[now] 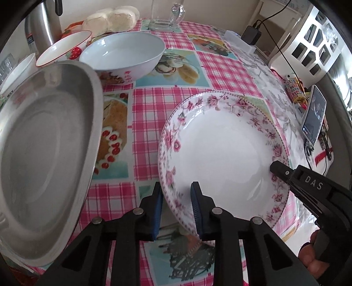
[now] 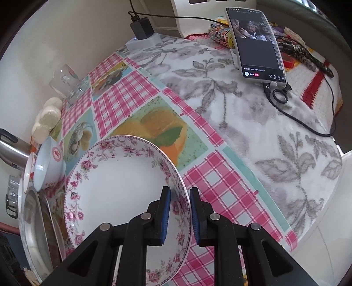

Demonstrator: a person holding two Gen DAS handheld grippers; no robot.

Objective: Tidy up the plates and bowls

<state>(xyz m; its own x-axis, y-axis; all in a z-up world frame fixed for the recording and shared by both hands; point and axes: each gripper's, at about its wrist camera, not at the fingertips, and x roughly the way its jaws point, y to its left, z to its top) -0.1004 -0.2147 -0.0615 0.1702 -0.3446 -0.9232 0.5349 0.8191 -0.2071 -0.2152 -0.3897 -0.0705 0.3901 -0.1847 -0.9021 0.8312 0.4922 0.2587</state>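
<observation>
A white plate with a pink floral rim (image 1: 222,154) sits tilted over the checked tablecloth; it also shows in the right wrist view (image 2: 123,193). My left gripper (image 1: 177,204) is open, its jaws standing on either side of the plate's near left rim. My right gripper (image 2: 180,211) is open, its jaws astride the plate's right rim; it also shows in the left wrist view (image 1: 283,173). A steel plate (image 1: 44,154) stands to the left. A pale blue bowl (image 1: 123,52) and a strawberry bowl (image 1: 63,50) sit behind it.
A glass mug (image 1: 165,15), wrapped buns (image 1: 112,19) and a steel kettle (image 1: 41,28) stand at the table's far edge. A propped phone (image 2: 257,41) with cable, scissors (image 2: 280,94) and a charger (image 2: 142,27) lie on the grey floral cloth (image 2: 253,132) at right.
</observation>
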